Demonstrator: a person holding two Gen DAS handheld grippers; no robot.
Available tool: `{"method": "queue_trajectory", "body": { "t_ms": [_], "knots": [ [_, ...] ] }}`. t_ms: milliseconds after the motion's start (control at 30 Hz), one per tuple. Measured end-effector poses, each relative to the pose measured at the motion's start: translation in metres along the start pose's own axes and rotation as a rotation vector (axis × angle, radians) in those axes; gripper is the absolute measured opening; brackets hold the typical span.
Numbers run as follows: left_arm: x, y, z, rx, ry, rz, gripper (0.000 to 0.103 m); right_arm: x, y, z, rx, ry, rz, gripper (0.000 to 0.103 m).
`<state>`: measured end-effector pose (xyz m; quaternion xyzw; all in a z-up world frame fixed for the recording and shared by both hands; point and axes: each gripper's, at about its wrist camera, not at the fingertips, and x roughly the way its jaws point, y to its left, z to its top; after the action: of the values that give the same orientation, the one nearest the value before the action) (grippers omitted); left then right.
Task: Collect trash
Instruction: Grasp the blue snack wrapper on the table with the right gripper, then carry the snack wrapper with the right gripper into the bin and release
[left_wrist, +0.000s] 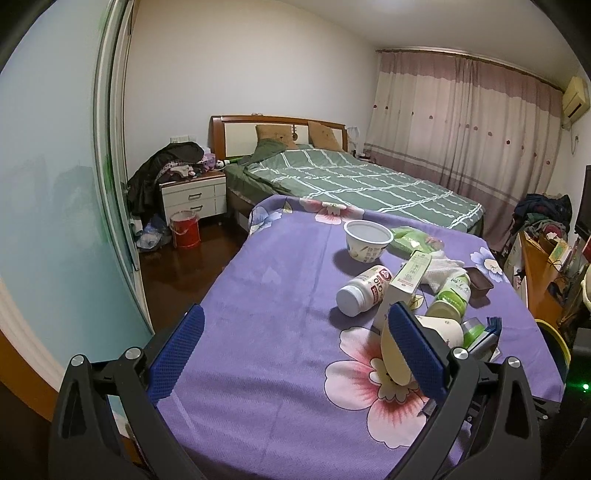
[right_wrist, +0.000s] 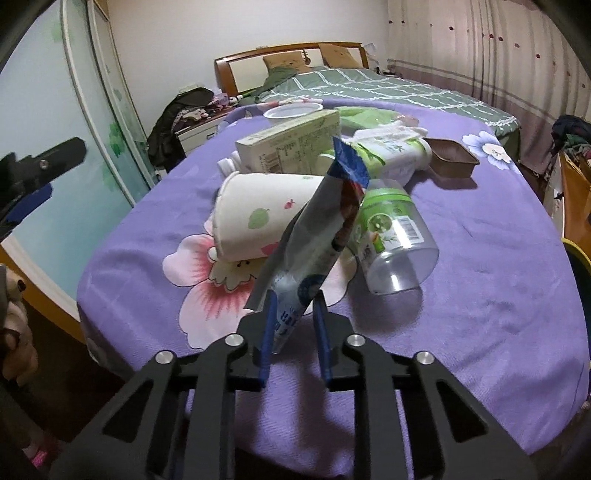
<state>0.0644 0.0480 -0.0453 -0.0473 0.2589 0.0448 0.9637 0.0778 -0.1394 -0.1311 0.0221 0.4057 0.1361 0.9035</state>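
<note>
On a table under a purple flowered cloth (right_wrist: 498, 295) lies a pile of trash. My right gripper (right_wrist: 295, 317) is shut on the lower end of a silver and blue snack wrapper (right_wrist: 317, 236), which stands upright between the blue pads. Behind it a white paper cup (right_wrist: 258, 218) lies on its side, next to a clear jar with a green label (right_wrist: 391, 236). My left gripper (left_wrist: 295, 308) hangs wide open over the cloth with nothing between its fingers. The paper cup (left_wrist: 391, 354) lies just beside its right finger.
Further back lie a pale carton (left_wrist: 410, 273), a white bottle (left_wrist: 364, 290), a green-labelled bottle (left_wrist: 452, 295), a white bowl (left_wrist: 367, 240), a brown tray (left_wrist: 478, 282) and a green bag (left_wrist: 410, 238). A bed (left_wrist: 351, 181) stands behind the table, a red bucket (left_wrist: 184, 229) on the floor at left.
</note>
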Motion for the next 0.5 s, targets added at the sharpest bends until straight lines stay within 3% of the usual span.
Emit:
{"method": "queue_trajectory", "body": {
  "t_ms": [233, 500],
  "knots": [
    [0.001, -0.008, -0.001, 0.023, 0.006, 0.008, 0.098, -0.014, 0.001, 0.001, -0.023, -0.03, 0.02, 0.009],
    [0.001, -0.018, -0.003, 0.046, 0.013, 0.001, 0.098, -0.043, -0.016, 0.004, -0.004, -0.102, -0.01, 0.008]
  ]
}}
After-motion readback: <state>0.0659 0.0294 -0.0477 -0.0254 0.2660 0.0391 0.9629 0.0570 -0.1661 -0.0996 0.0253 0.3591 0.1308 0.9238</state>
